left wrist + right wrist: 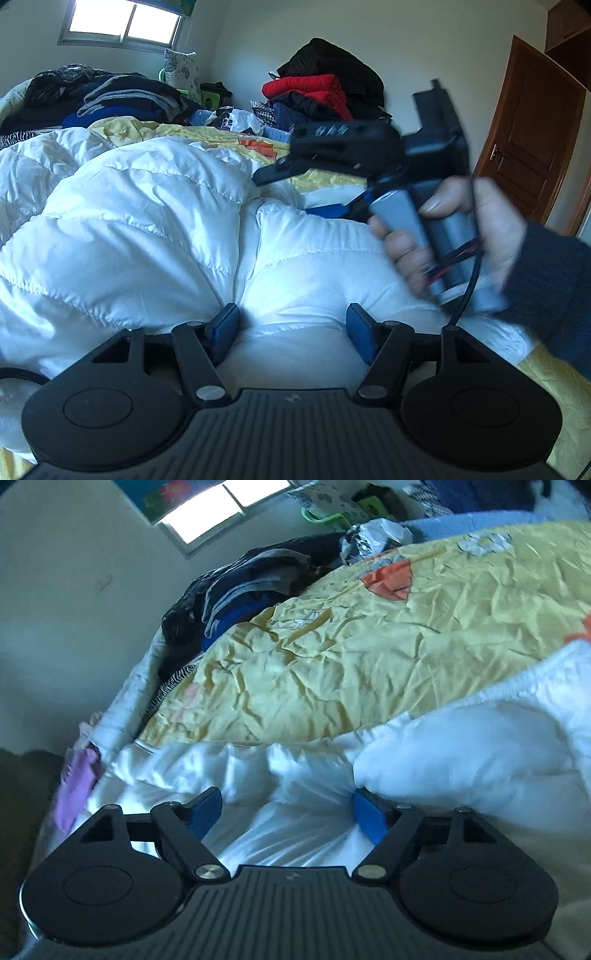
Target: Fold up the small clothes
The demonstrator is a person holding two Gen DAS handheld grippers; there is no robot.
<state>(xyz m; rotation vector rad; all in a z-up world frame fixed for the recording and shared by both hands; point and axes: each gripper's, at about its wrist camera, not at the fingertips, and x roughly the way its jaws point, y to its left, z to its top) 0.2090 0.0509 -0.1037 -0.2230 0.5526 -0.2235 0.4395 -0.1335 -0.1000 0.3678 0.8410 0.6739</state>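
Both grippers spread wide and empty over the white puffy jacket on the bed's yellow sheet — left gripper at its folds, right gripper (hand-held) likewise.

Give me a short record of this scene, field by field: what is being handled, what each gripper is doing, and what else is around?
garment: white puffer jacket, spread on the bed
surface: yellow patterned bedsheet, wrinkled
left gripper: open, blue pads either side of a jacket fold
right gripper: open, fingers against the white fabric
right hand: wraps the right gripper's handle, blurred
background: piles of dark clothes, red garment on a stack, window, wooden door
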